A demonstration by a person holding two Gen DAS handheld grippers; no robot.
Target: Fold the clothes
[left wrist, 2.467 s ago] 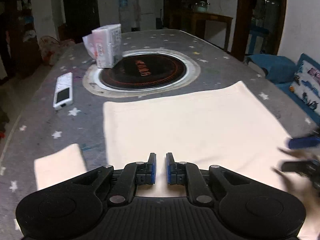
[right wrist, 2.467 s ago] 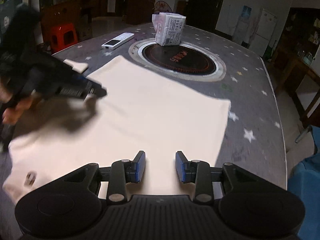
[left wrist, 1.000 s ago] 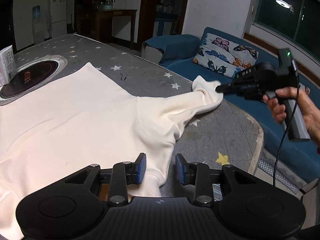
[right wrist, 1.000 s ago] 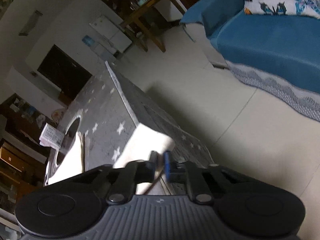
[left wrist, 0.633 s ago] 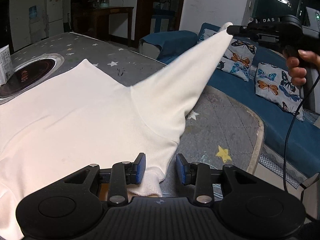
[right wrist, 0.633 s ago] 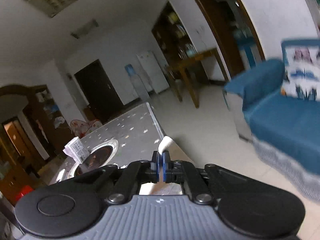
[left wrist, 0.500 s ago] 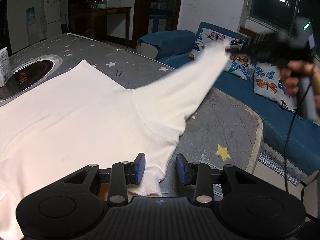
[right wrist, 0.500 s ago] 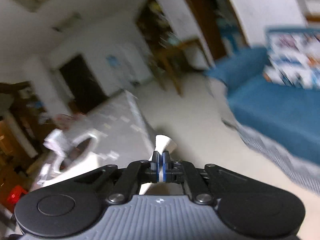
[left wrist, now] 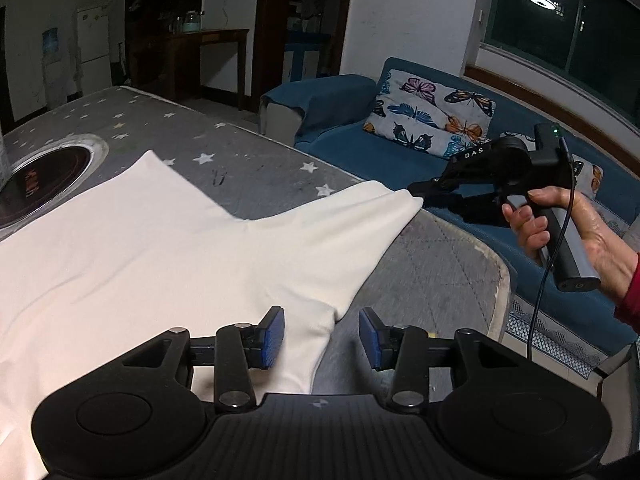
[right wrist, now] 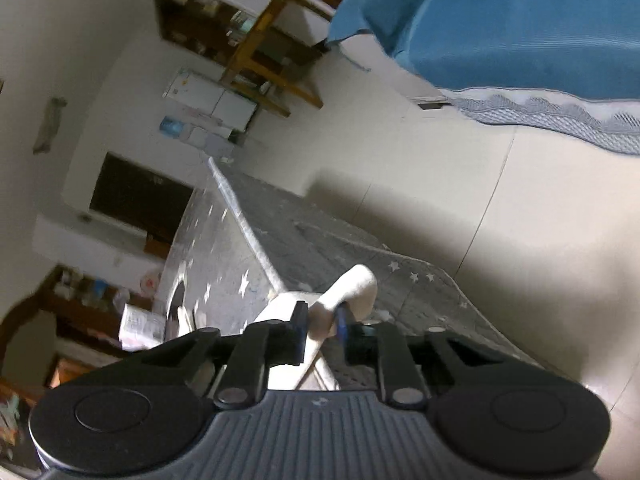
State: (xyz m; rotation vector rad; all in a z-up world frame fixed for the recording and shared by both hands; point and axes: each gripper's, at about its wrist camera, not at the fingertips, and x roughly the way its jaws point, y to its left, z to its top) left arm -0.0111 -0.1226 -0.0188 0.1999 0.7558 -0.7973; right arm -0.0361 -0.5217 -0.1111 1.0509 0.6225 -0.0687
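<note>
Draping limp and light across the grey starred table [left wrist: 256,168], the cream cotton top [left wrist: 132,248] lies under the wide-open, empty left gripper [left wrist: 321,338], its sleeve tip [right wrist: 352,286] pinched loosely in the right gripper [right wrist: 322,330], the cuff hem looking the surest hold.

The shirt [left wrist: 152,248] lies on the table [left wrist: 256,168], its sleeve [left wrist: 360,220] toward the sofa [left wrist: 400,156] on the right.

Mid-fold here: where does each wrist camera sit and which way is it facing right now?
Left wrist: on the left gripper, low over the table, facing the sofa; shows the right gripper and right hand.
Right wrist: on the right gripper, tilted, facing the floor and table edge.
Shared: the white garment, its sleeve in the right fingers.
</note>
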